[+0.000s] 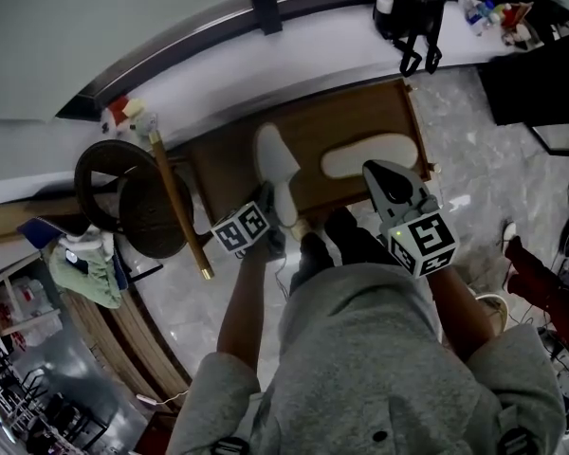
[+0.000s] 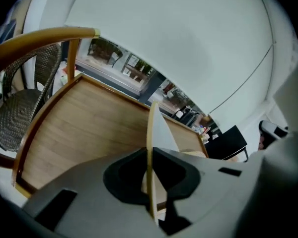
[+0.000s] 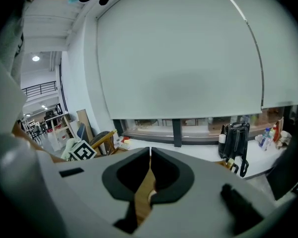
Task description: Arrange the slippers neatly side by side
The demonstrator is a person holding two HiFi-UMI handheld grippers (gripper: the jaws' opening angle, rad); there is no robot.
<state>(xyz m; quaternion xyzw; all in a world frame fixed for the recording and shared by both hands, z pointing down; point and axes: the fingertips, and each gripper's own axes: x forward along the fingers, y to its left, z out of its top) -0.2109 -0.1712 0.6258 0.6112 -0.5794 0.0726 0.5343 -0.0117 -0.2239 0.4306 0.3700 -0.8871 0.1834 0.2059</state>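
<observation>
Marble floor (image 1: 474,169) carries a wooden board (image 1: 341,121) below a white ledge (image 1: 313,60), with a wicker chair (image 1: 133,197) at the board's left. The head view shows a white slipper (image 1: 365,153) lying flat on the board's right half. The second slipper (image 1: 277,164) stands on its edge near the board's middle, its near end at the left gripper (image 1: 268,200). Only the left gripper view shows the grip: the jaws are clamped on the second slipper's thin sole, seen edge-on. The right gripper (image 1: 377,171) hangs over the flat slipper's right end. From above it is hard to say whether they touch, but the right gripper view shows its jaws pressed together with nothing between them. That view alone shows the window blind (image 3: 179,58) above the ledge. A black backpack (image 1: 412,12) stands on the ledge, with something white, perhaps a bottle, in its side pocket.
</observation>
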